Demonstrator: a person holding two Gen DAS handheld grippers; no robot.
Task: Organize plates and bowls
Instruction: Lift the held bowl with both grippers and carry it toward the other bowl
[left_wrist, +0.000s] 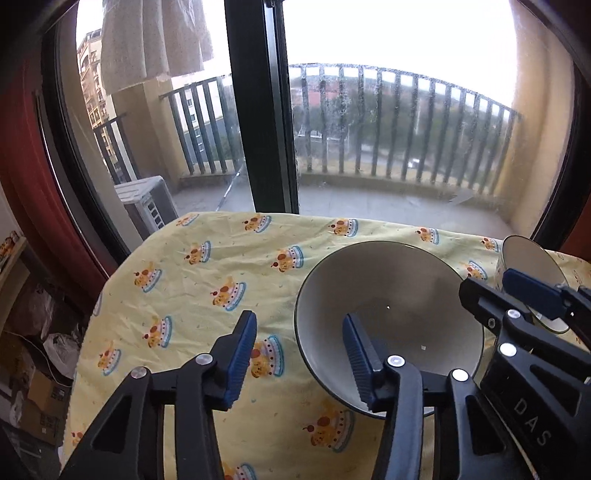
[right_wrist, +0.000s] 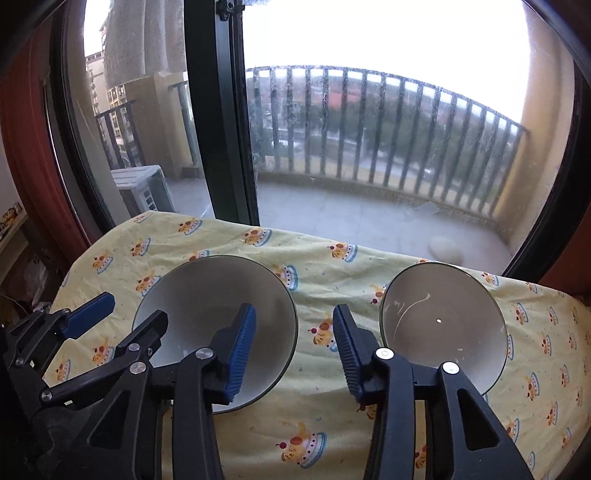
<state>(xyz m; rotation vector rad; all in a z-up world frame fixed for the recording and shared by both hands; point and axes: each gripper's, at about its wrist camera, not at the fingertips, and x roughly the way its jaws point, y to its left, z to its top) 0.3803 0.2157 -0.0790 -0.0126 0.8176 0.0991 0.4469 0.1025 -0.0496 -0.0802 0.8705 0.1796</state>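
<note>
Fingers (left_wrist: 242, 354) spread on the left gripper (left_wrist: 299, 354), straddling the larger bowl's (left_wrist: 388, 291) rim. Right gripper (right_wrist: 293, 350) gapes between both bowls, smaller bowl (right_wrist: 443, 317) alongside.

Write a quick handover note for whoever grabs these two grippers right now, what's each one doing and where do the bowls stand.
Left gripper: open, empty, at the near-left rim of the left bowl, one finger over the bowl, one over the tablecloth.
Right gripper: open, empty, over the gap between the two bowls.
Left bowl and right bowl sit upright, side by side, apart, both empty.
Done: nothing stacked yet.
Left: probably grip one bowl and nest it with the other. No plates in view.
</note>
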